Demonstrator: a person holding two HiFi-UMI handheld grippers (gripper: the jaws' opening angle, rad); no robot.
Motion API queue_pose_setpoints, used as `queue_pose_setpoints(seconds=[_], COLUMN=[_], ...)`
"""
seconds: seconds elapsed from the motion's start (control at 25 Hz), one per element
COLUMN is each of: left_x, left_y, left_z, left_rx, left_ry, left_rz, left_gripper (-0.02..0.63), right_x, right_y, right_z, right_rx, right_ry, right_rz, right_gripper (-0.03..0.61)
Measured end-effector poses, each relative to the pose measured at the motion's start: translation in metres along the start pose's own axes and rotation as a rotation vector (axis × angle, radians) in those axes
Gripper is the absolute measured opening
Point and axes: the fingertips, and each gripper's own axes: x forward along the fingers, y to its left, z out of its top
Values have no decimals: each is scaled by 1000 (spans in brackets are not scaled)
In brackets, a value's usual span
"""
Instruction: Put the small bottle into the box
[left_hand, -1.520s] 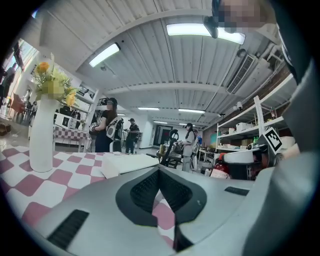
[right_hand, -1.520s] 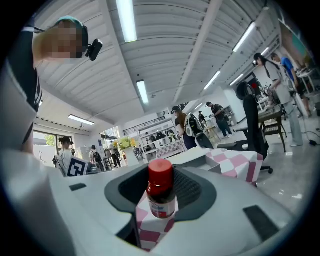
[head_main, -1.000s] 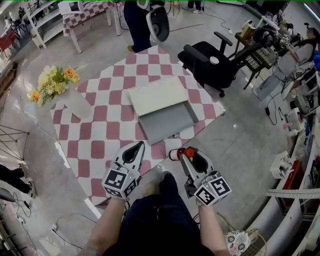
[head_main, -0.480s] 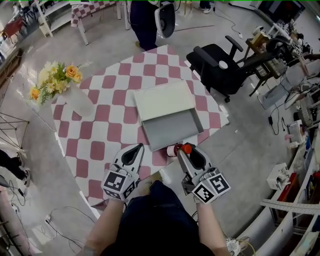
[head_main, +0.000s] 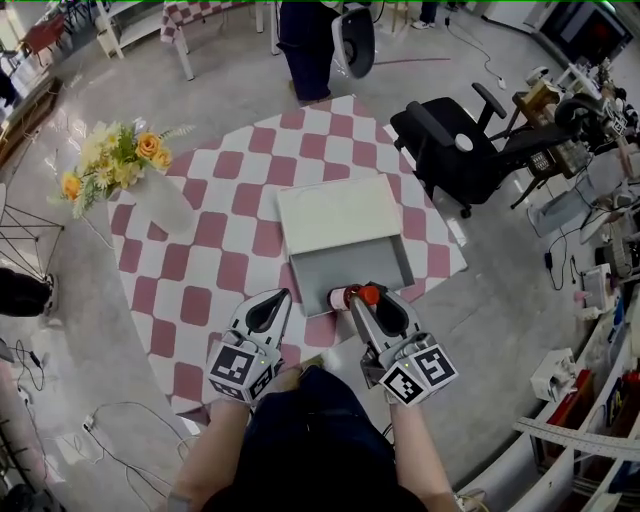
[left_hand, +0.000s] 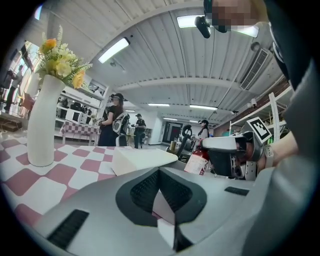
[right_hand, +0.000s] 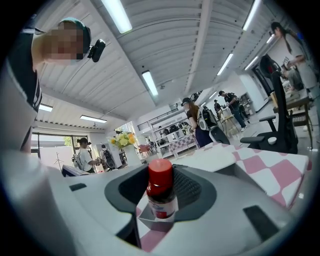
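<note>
The small bottle, with a red cap and a white label, is clamped between the jaws of my right gripper. It hangs at the near edge of the open grey box, whose white lid lies folded back. The right gripper view shows the bottle standing upright between the pads. My left gripper hovers left of the box over the checkered table, shut and empty. The left gripper view shows the lid and the bottle in my right gripper.
A white vase of yellow flowers stands at the table's left corner. A black office chair sits beyond the right edge. A person stands at the far end. Cables lie on the floor.
My right gripper has carried the bottle forward from beyond the table's near edge to the box's front rim. The left gripper has stayed beside it.
</note>
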Motion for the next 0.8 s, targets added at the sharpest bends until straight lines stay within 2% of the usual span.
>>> queue_pose_setpoints(seconds=[0.8], left_x=[17], left_y=[21], left_z=[-9], left_rx=[-15], left_ry=[25], left_rz=[54], left_gripper=[6], right_x=[51], right_y=[-3], right_z=[-35], right_rx=[-125], right_ry=[193], right_rz=[60], right_gripper=[150])
